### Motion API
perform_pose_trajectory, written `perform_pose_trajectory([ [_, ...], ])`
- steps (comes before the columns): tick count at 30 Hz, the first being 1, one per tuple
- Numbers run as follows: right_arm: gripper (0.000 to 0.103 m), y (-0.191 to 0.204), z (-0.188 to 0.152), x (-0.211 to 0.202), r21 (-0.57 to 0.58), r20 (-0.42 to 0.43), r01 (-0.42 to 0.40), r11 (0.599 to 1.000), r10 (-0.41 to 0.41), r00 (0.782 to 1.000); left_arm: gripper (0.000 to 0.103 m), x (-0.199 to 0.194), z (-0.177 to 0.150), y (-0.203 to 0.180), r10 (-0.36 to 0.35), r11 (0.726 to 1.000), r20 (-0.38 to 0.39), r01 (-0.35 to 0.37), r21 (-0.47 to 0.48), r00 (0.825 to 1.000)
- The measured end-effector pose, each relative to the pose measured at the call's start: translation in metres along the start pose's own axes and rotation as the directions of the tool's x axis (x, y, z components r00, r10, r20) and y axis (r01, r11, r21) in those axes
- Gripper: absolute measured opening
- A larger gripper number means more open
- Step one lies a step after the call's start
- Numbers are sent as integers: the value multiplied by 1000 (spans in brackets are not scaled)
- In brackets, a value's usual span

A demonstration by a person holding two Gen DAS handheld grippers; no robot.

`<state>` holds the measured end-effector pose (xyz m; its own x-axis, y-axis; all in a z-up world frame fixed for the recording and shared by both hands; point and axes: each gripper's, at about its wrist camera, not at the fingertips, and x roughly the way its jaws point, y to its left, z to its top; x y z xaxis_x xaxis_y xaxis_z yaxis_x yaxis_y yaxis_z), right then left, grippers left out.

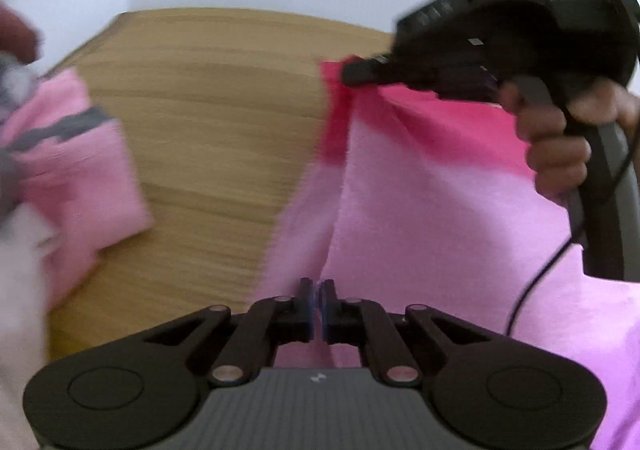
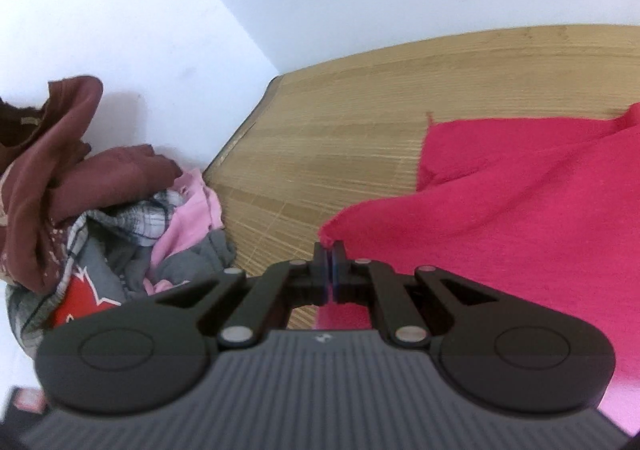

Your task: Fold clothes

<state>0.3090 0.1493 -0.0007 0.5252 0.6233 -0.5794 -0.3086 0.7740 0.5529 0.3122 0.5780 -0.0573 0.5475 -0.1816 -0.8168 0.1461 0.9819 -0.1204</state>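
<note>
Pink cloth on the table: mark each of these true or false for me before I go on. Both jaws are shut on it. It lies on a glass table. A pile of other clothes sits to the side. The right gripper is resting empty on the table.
1. Both jaws are shut on the pink cloth: true; the left gripper and right gripper each pinch an edge.
2. It lies on a glass table: false; the table is wood-grained.
3. A pile of clothes sits to the side: true.
4. The right gripper rests empty on the table: false; it grips the cloth's red end.
</note>
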Motion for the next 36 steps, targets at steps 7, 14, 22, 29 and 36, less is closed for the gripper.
perform_pose_trajectory([
  [7,8,-3,-21,51,22,-58,45,999,-43,997,6,3,-6,3,97,995,-6,-97,28,995],
  [14,31,9,-1,39,-129,-86,110,986,-121,989,11,-4,8,4,103,993,7,-104,48,995],
  [22,43,-19,71,60,-368,6,263,892,-280,960,15,6,6,-6,119,989,-8,-118,91,993],
  [29,43,-17,61,93,-613,-59,195,766,-291,955,20,7,6,-5,132,987,-9,-130,99,991],
  [36,5,-23,49,96,-579,-98,165,799,-269,958,24,8,6,-5,133,985,-4,-132,113,991],
])
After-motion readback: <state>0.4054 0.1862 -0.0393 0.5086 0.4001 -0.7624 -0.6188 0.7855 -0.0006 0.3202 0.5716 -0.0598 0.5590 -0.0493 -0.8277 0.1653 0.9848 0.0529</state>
